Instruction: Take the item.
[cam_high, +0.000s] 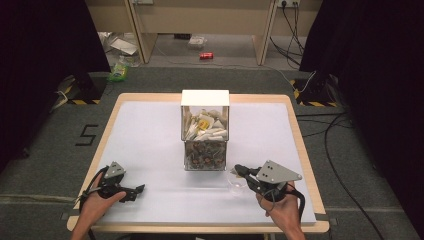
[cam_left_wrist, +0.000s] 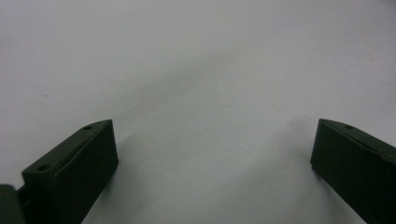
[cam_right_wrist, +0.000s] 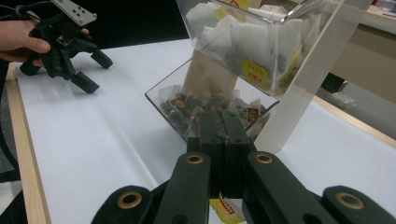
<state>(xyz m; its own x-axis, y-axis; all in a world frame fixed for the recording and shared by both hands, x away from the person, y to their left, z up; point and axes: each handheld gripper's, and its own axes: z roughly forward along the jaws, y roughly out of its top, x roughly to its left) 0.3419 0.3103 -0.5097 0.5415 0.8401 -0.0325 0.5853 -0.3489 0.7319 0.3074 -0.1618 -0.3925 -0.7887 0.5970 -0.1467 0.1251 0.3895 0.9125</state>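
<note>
R gripper (cam_right_wrist: 219, 135) clamped on a tea bag (cam_right_wrist: 225, 210)
Its 2 jaws pressed together, yellow-tagged bag hanging just below, near dispenser (cam_high: 205, 131). L gripper (cam_high: 131, 192) wide open, nothing betw jaws.

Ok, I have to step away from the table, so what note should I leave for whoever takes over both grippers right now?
Left gripper: open, idle low over the bare table, front left.
Right gripper: shut, apparently pinching a tea bag; its yellow tag shows under the jaws.
Things: tea-bag dispenser at table centre, both tiers stocked; a clear cup sits in front of it, by the right gripper.
Done: one bag seemingly picked.
Left: probably drop it into the cup, then release.
</note>
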